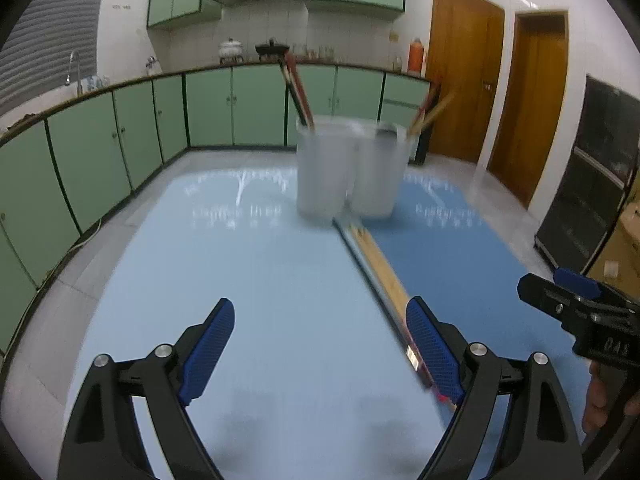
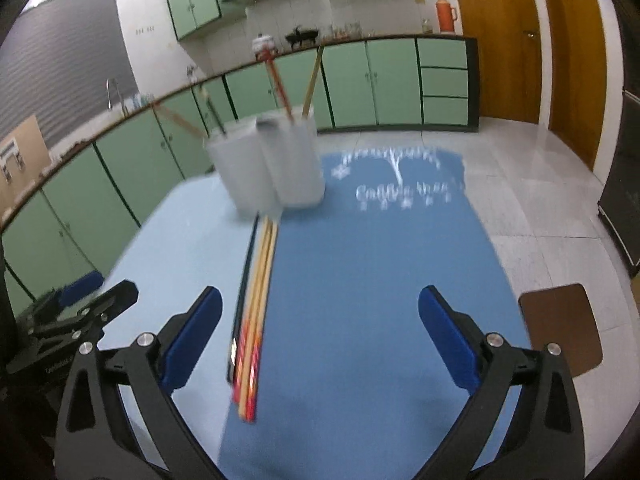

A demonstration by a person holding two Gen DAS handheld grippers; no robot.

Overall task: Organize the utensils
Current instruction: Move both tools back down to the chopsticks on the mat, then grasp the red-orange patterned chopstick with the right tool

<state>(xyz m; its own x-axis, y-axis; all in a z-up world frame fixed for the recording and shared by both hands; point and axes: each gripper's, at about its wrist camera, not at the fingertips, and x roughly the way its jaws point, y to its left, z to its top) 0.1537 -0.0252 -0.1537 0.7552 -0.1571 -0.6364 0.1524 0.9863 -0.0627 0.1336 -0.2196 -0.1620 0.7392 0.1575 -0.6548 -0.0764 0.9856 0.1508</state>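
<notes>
Wood and lacquer chopsticks [image 2: 254,312] lie bundled flat on the table [image 1: 260,280], right along the seam where the light blue mat [image 1: 240,272] meets the dark blue mat [image 2: 360,280], their far tips touching or nearly touching the two white cups [image 2: 272,164]. More sticks [image 2: 280,84] stand leaning in those cups already. Your left gripper [image 1: 320,348] is spread wide with nothing between the pads; the bundle runs just beside its right finger [image 1: 434,344], partly hidden behind it. Your right gripper [image 2: 320,340] is also wide open and empty, the bundle lying just inside its left finger [image 2: 192,332]. Handling, as a guess: these sticks are light, stiff and thin, the lacquered red ends likely slick, and they roll, so pinching a single one off a flat mat will be fiddly. Take hold near the near thick ends, across the width, pads low to the mat, and expect neighbours to shift. How many sticks are in the bundle you can't count for sure, since both views are blurred; it looks like four or five. Around: the cups look light and tippable with tall sticks leaning out, so a nudge from the bundle's far ends could shove them. Both grippers sit close side by side near the same bundle, so they could crowd each other. A brown stool [image 2: 560,328] stands off the table's right edge, well clear.
</notes>
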